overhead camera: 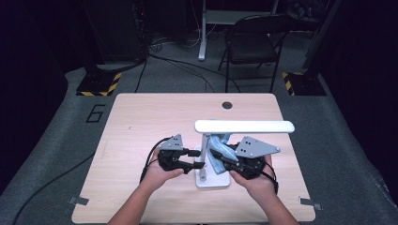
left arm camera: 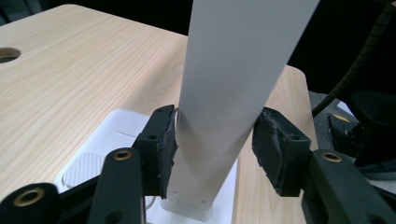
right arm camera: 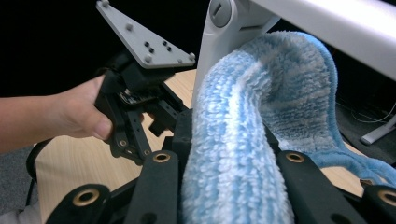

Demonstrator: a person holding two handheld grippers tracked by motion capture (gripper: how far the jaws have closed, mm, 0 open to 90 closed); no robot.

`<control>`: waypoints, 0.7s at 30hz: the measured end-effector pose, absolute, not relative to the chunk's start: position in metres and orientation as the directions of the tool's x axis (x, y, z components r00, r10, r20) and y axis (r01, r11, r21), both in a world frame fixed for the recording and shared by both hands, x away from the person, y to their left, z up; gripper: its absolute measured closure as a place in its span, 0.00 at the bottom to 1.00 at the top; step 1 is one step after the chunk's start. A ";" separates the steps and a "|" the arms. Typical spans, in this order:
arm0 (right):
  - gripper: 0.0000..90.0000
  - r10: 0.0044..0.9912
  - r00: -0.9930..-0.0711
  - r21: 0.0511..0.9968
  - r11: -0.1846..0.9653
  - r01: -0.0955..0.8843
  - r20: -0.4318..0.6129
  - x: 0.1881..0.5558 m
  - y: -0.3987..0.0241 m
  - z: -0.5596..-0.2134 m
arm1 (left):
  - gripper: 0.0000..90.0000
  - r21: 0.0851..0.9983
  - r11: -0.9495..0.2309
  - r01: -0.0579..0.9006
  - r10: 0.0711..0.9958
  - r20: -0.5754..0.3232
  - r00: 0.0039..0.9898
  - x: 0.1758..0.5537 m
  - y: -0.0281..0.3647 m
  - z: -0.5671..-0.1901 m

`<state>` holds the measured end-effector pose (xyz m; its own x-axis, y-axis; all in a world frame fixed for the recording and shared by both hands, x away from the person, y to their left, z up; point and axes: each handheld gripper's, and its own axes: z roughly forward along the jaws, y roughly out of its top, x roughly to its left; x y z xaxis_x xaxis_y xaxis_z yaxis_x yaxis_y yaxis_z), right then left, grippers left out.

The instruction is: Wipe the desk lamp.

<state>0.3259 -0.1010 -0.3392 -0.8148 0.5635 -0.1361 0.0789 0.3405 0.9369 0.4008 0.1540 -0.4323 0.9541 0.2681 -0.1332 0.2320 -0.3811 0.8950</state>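
White desk lamp [overhead camera: 212,154] stands on the table [overhead camera: 141,122], base near the front edge, slightly right of the middle; its long white head runs parallel to the far edge, above both grippers. Left gripper [overhead camera: 199,159] comes at the lamp post from the left, low on the post just above the base. In the left gripper view the post [left arm camera: 233,84] sits between the two jaws: the left pad [left arm camera: 166,144] touches or nearly touches the post's side, the right pad [left arm camera: 275,149] stands clear of it with a visible gap, so jaws partly open around the post, not clamped. Right gripper [overhead camera: 225,161] is on the post's right side, closed on a blue microfibre cloth [overhead camera: 218,152]. In the right gripper view the cloth [right arm camera: 243,154] bulges up thick between the jaws, filling the gap, and folds over against the post just under the lamp's hinge; a loose flap hangs off to the right. Cloth touches the post; exact contact patch is hidden behind the pile. Both hands hold the grippers from the front edge side.
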 end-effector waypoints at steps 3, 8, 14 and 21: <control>0.78 0.563 -0.816 0.939 0.333 0.082 -0.129 0.326 -0.100 -0.341 | 0.54 0.895 -0.391 0.213 0.255 -0.116 0.960 0.403 0.149 -0.436; 0.78 0.565 -0.819 0.938 0.329 0.108 -0.103 0.327 -0.101 -0.351 | 0.55 0.899 -0.383 0.213 0.276 -0.109 0.955 0.400 0.146 -0.439; 0.78 0.568 -0.820 0.926 0.342 0.159 -0.069 0.329 -0.100 -0.370 | 0.56 0.898 -0.377 0.225 0.323 -0.100 0.941 0.393 0.142 -0.439; 0.78 0.570 -0.820 0.933 0.321 0.160 -0.055 0.327 -0.099 -0.358 | 0.57 0.892 -0.390 0.228 0.335 -0.094 0.938 0.391 0.140 -0.438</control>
<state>0.3266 -0.0992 -0.3583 -0.8195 0.5704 -0.0552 0.1604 0.3209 0.9334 0.3908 0.1400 -0.4377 0.9377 0.3346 -0.0940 0.2285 -0.3897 0.8921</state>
